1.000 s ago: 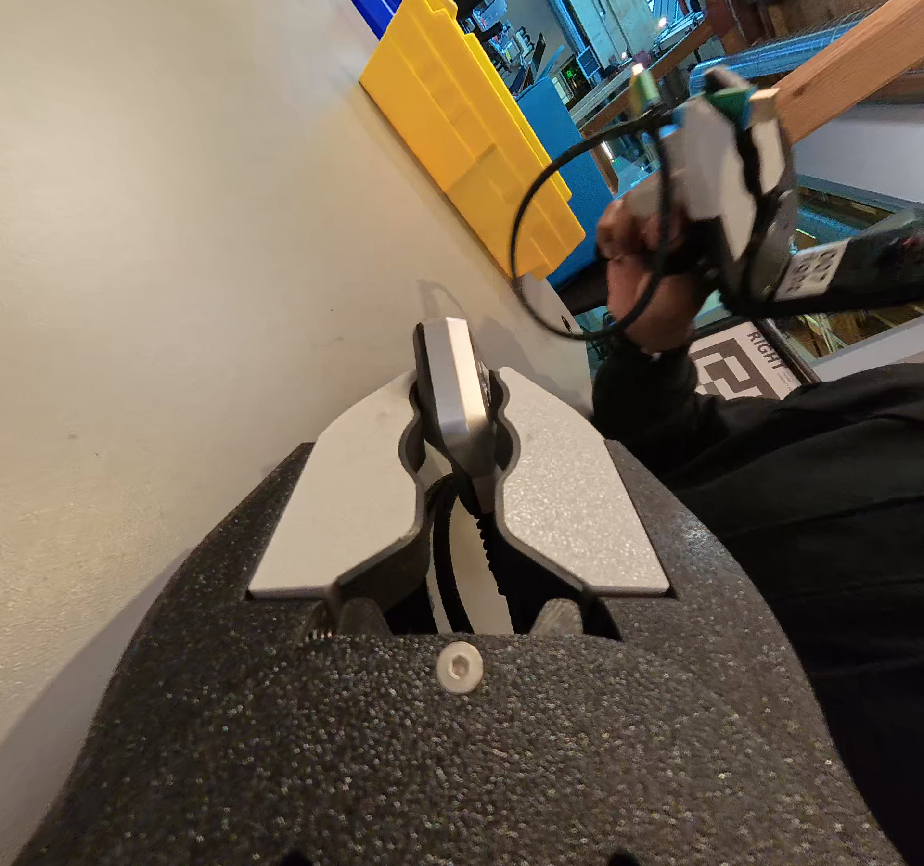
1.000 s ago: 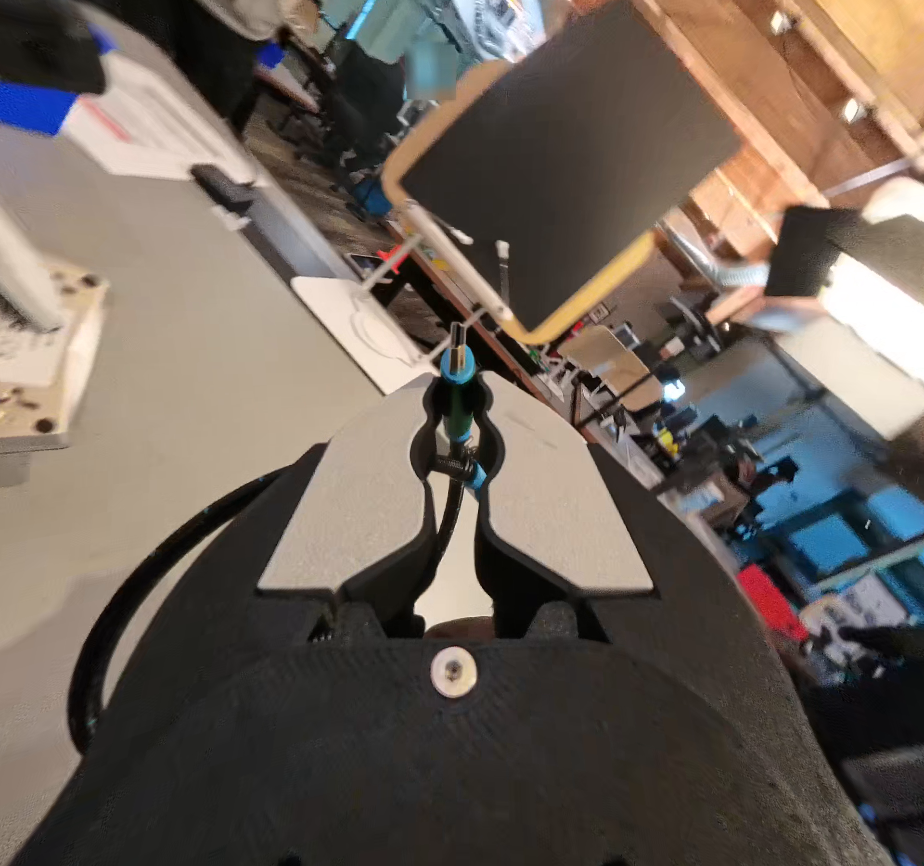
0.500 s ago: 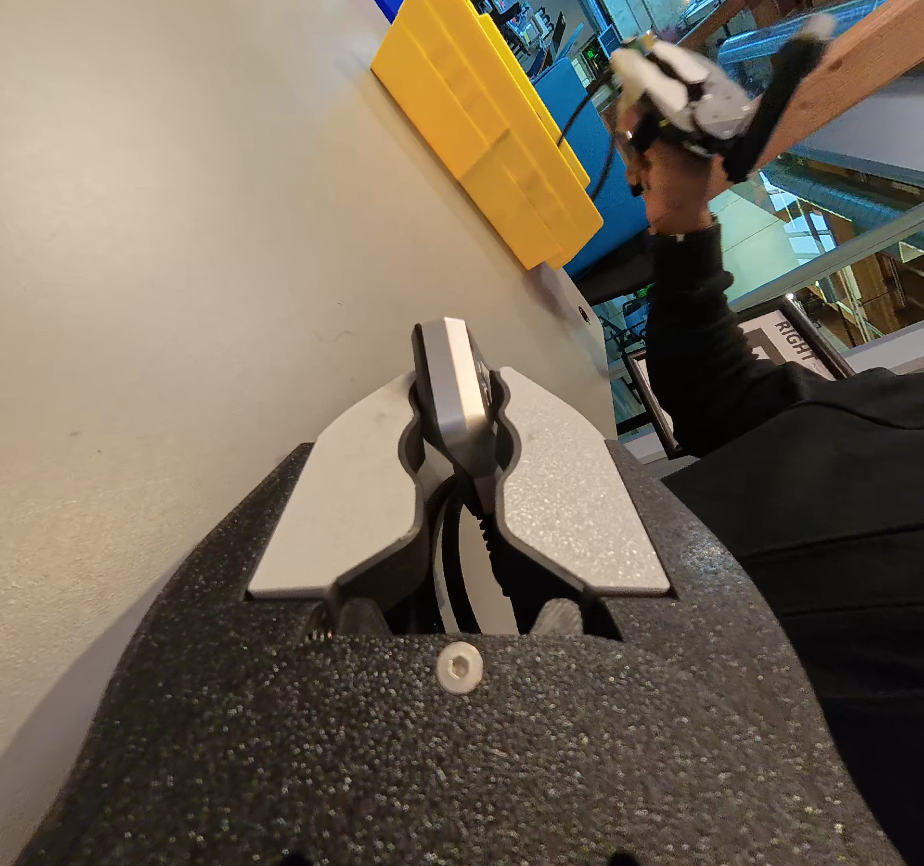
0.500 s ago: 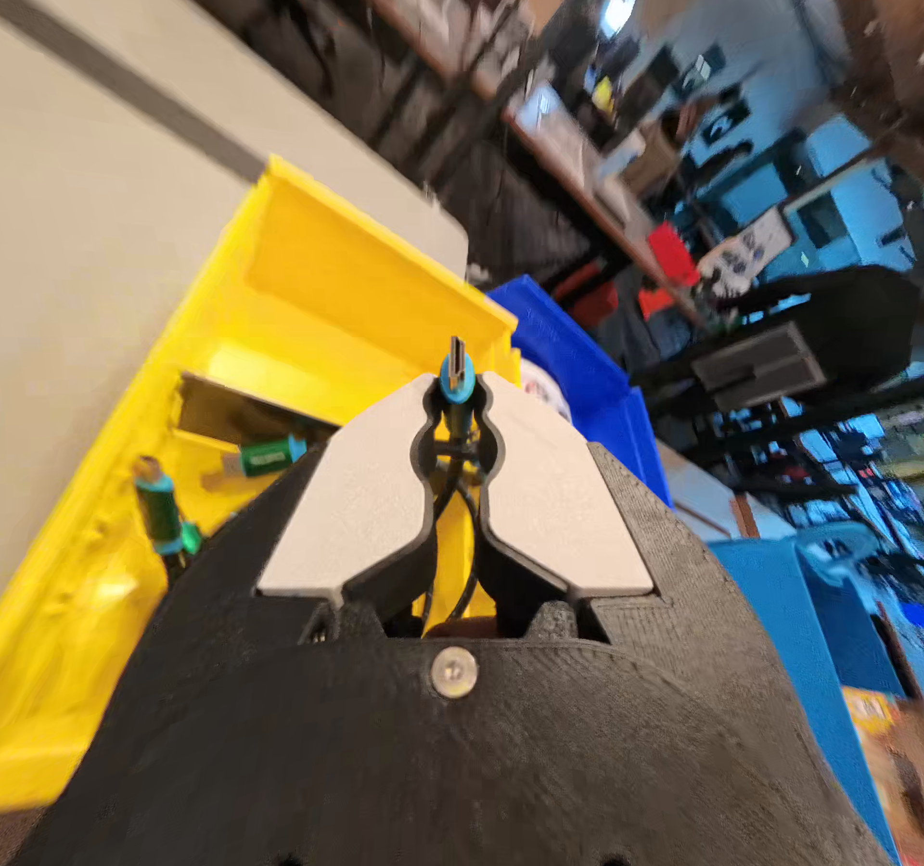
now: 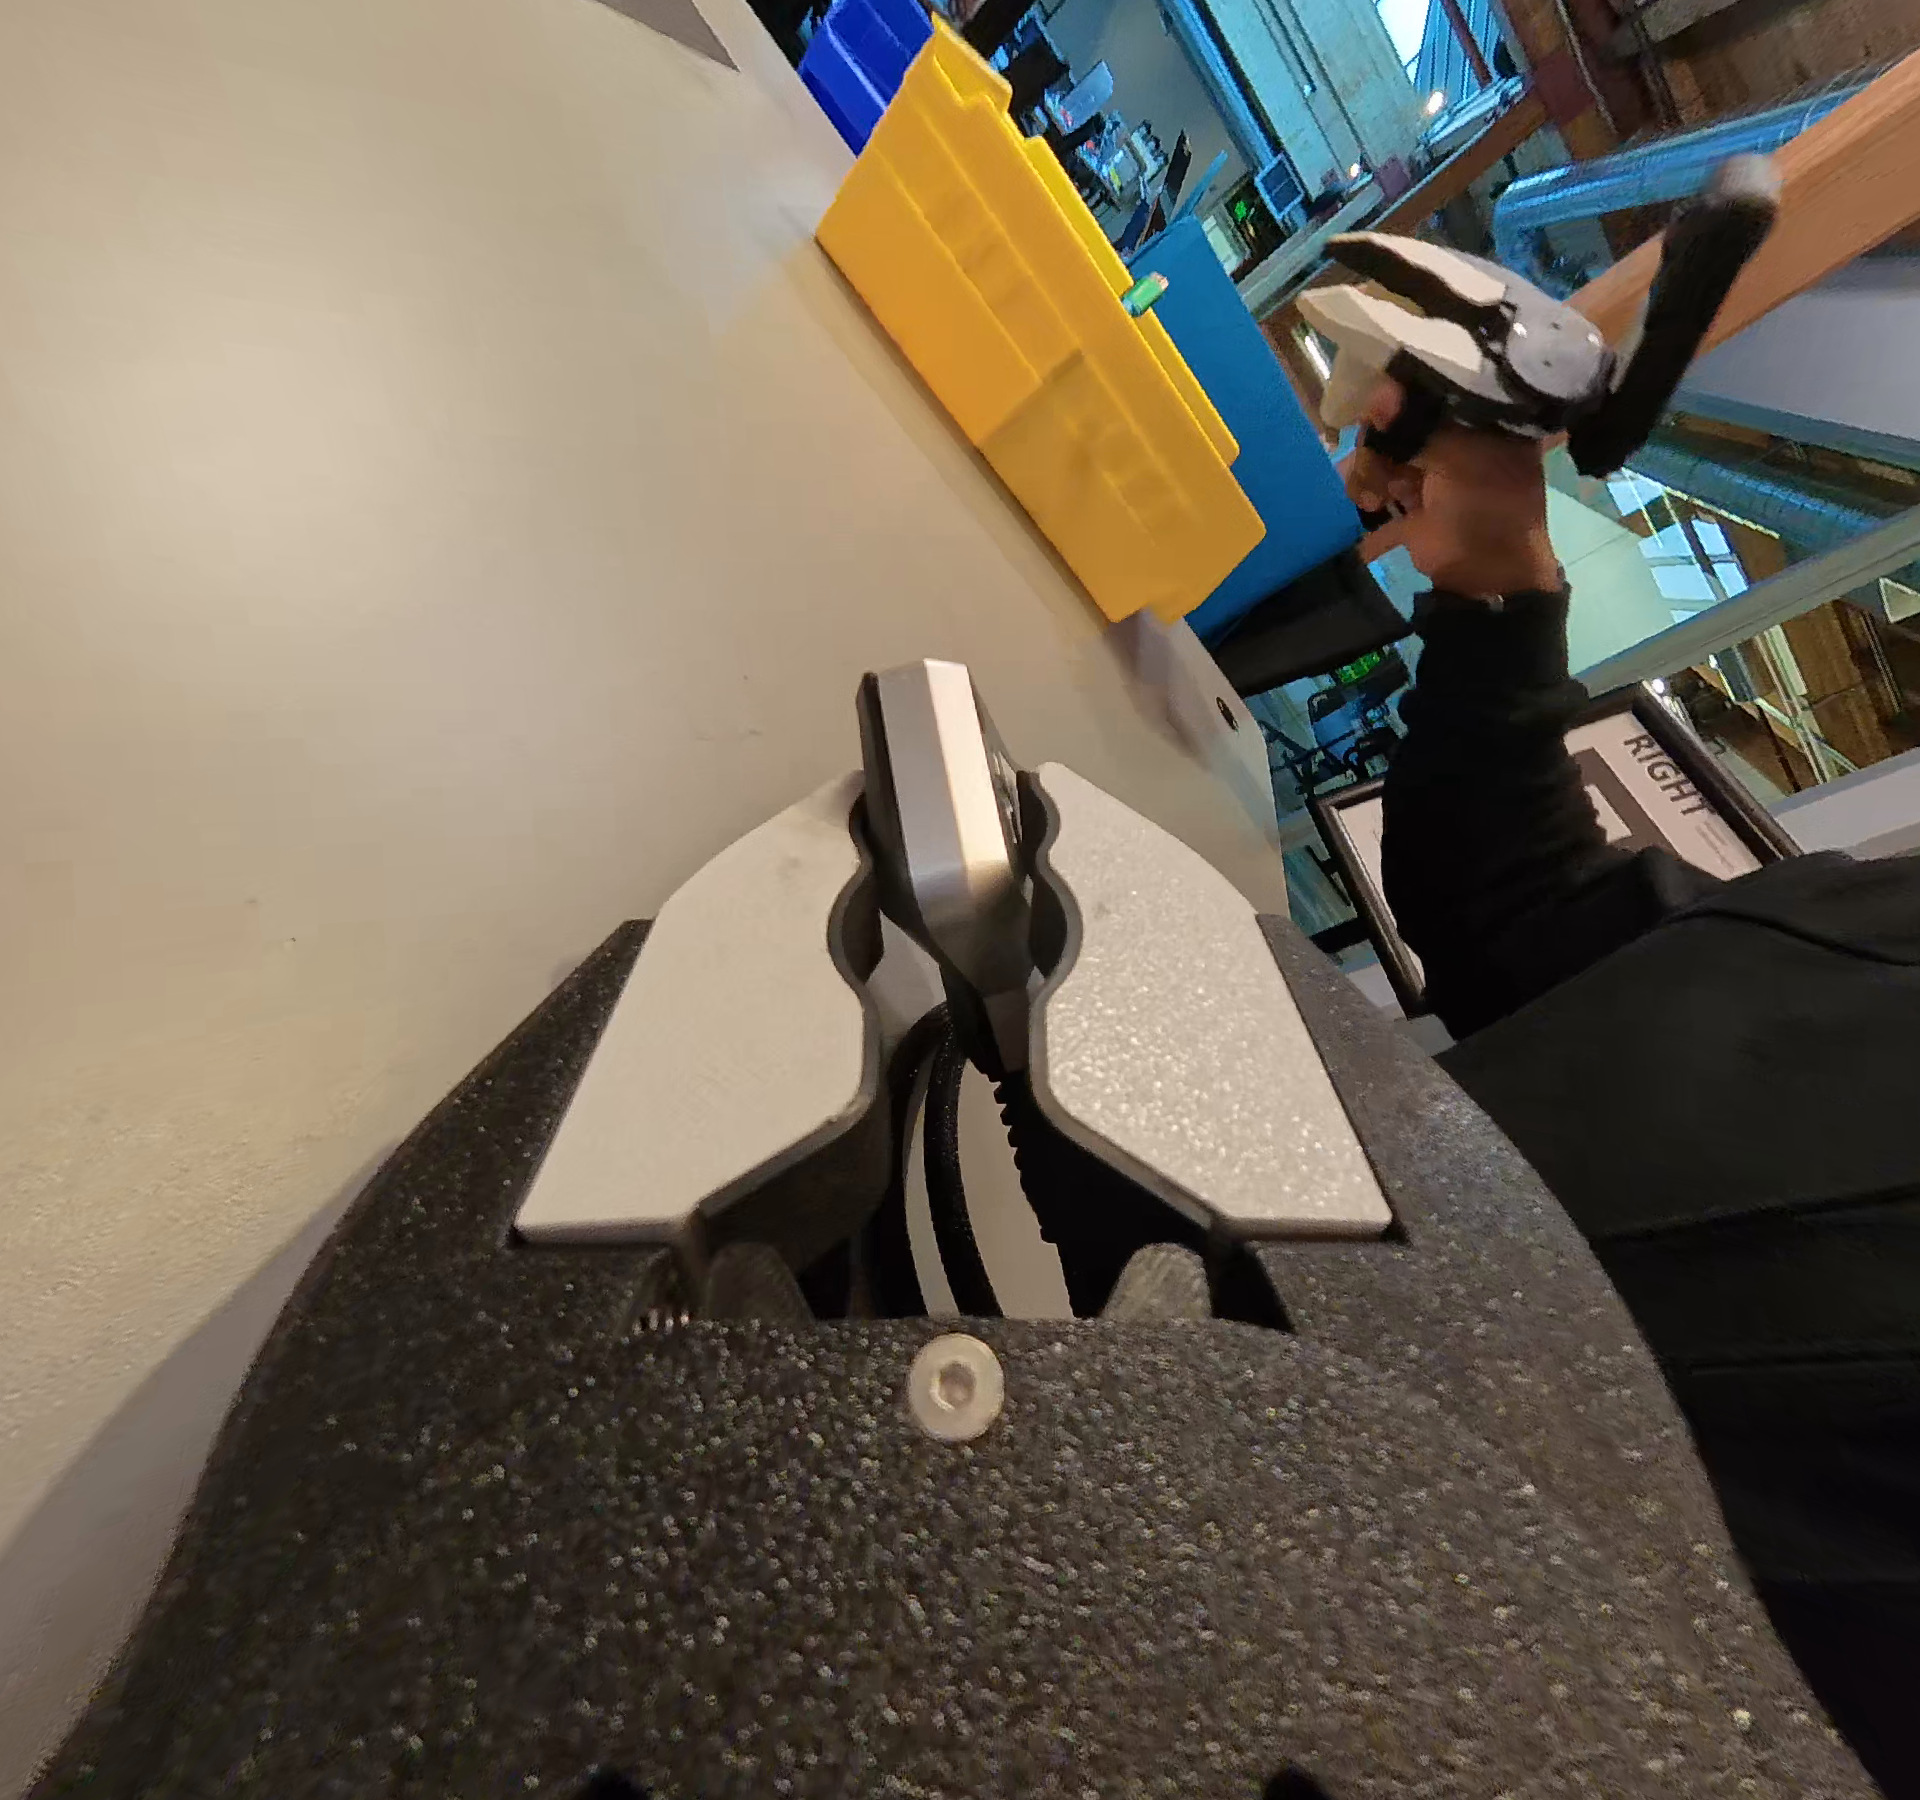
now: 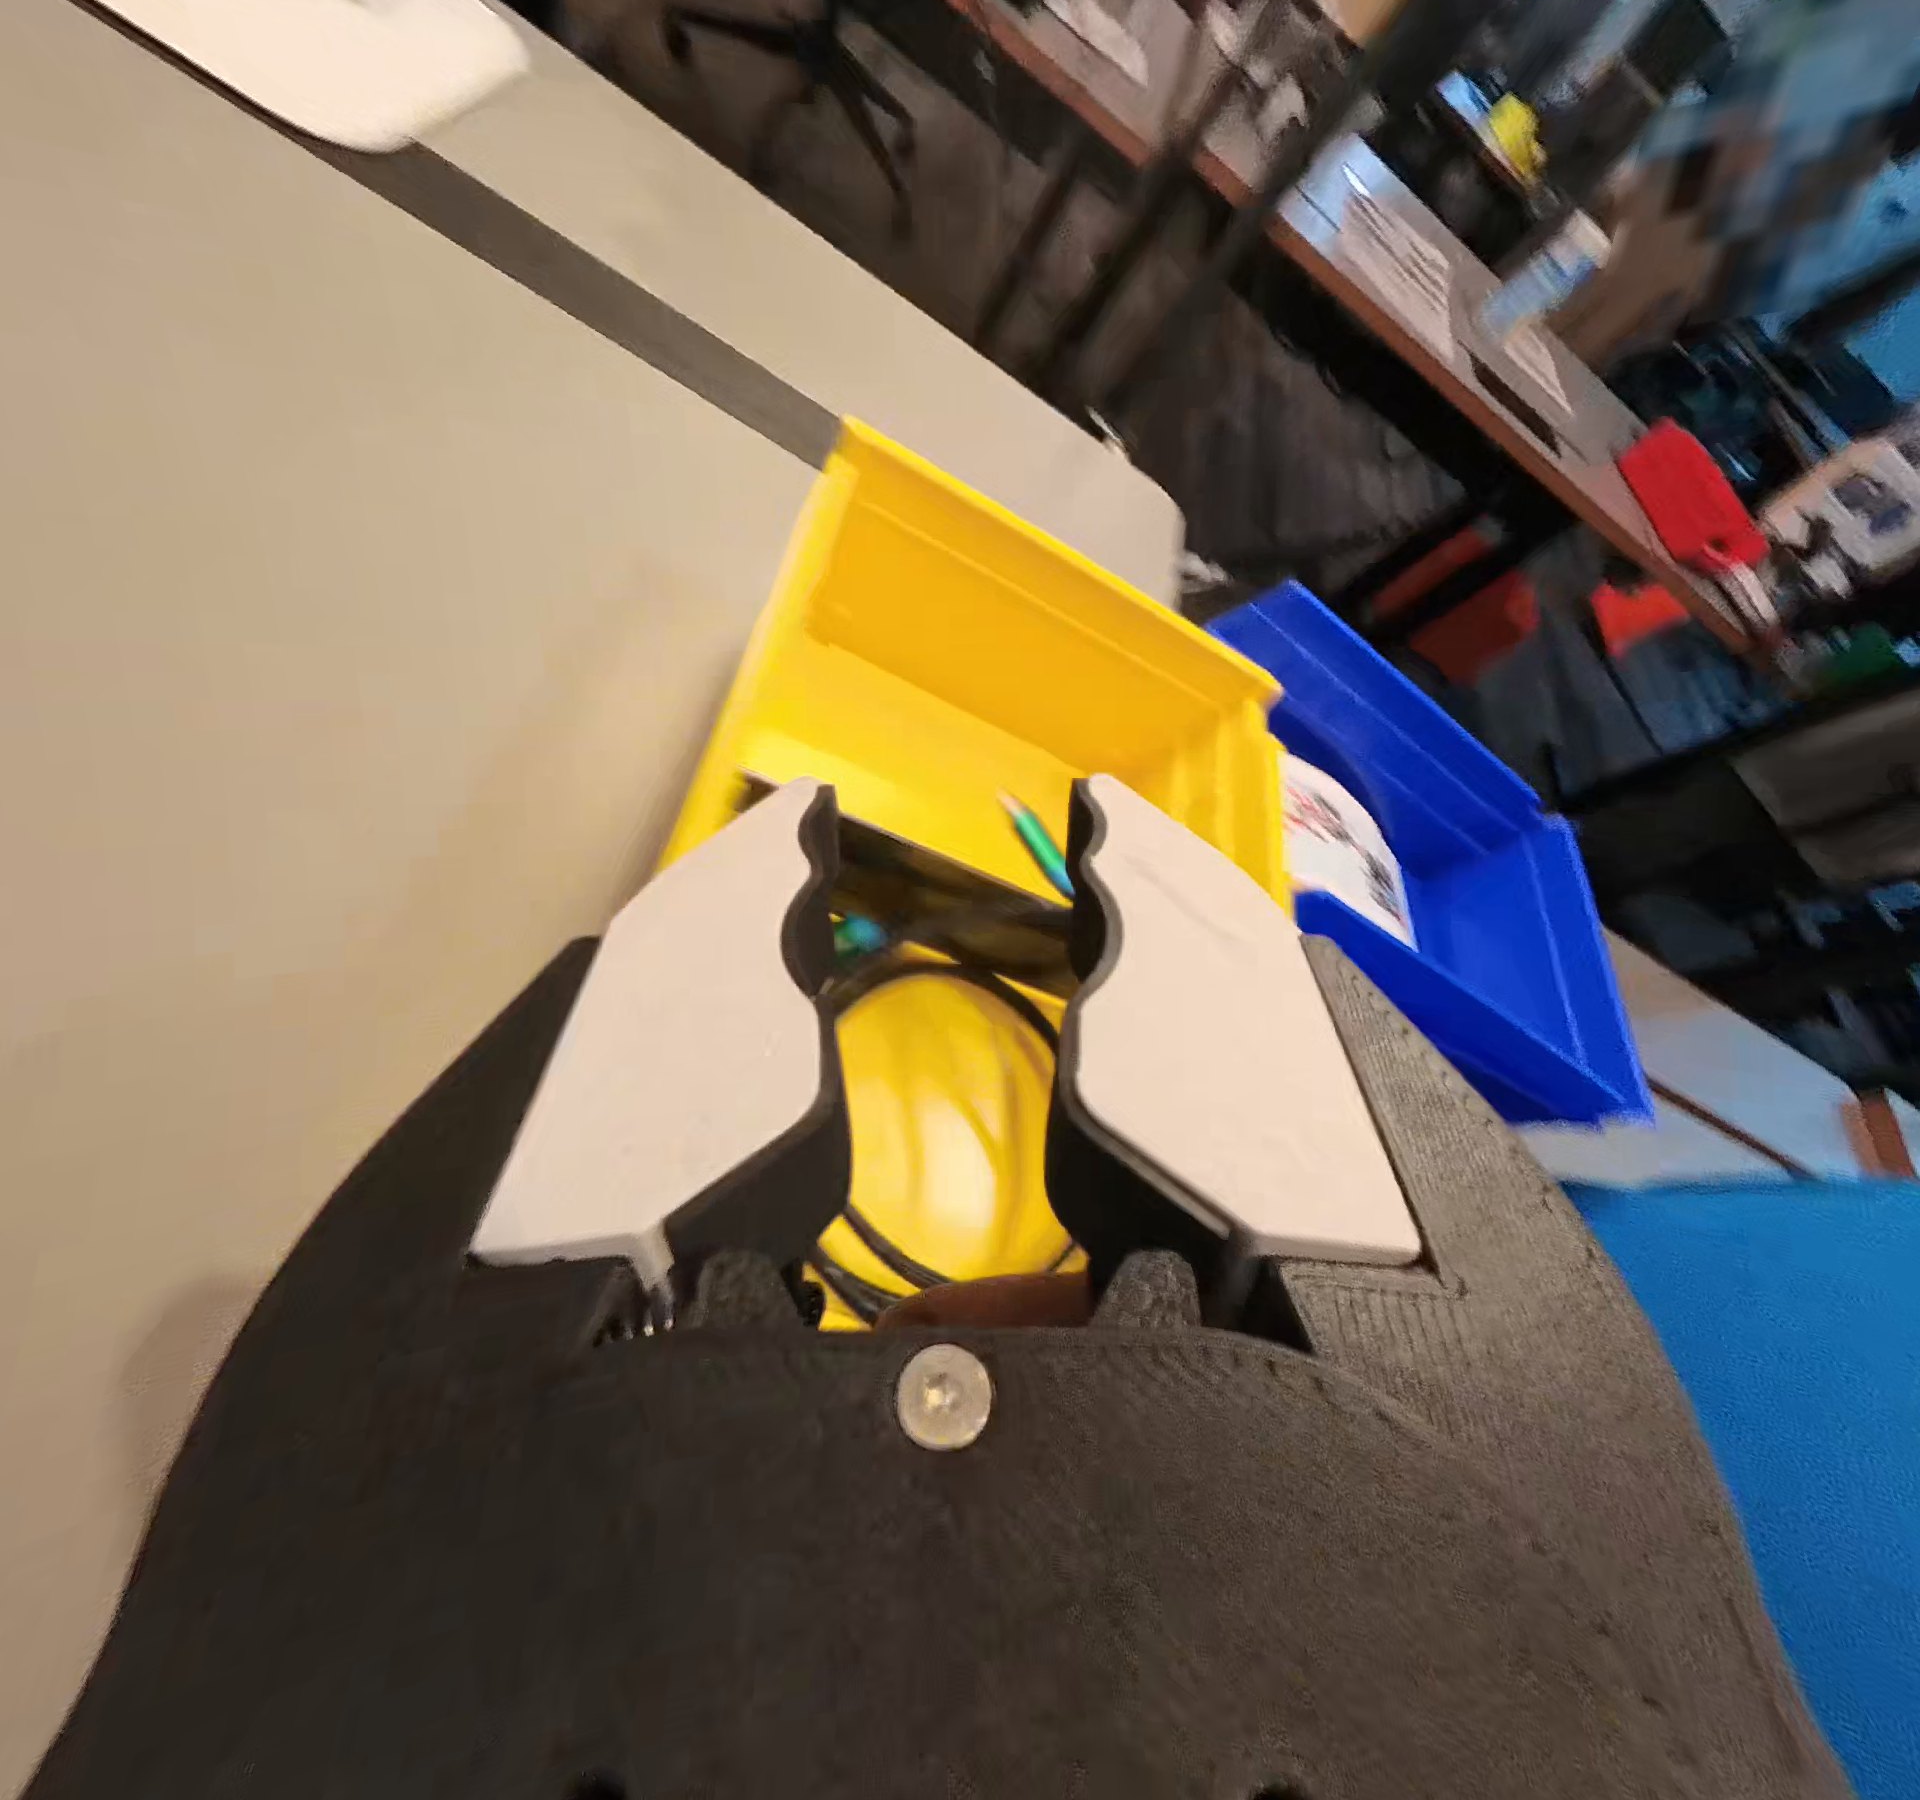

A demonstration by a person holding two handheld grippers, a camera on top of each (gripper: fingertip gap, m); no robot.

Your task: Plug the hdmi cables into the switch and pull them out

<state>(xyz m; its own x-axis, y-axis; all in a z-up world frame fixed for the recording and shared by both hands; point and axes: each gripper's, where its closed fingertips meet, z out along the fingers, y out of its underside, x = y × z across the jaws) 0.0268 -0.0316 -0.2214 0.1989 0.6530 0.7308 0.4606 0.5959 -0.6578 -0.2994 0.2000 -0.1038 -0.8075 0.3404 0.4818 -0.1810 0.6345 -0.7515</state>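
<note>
Hovering over the yellow plastic bin [image 6: 997,649], the right tool [image 6: 951,820] gapes, released.
Coiled black hdmi cables [image 6: 940,903] lie inside, a blue plastic bin [image 6: 1455,877] just right; only the left view shows the left tool [image 5: 943,815] clenched on the flat silver switch [image 5: 940,794] above the beige counter [image 5: 364,451].

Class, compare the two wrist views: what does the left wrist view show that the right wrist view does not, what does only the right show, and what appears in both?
Only the left wrist view shows the left gripper shut on the silver switch, and the person's hand holding the right gripper above the bin.

Only the right wrist view shows inside the yellow bin: black cables with green plugs coiled there, seen between the open jaws, which hold nothing.

Both show the yellow bin, the blue bin beyond it, and the beige table.
</note>
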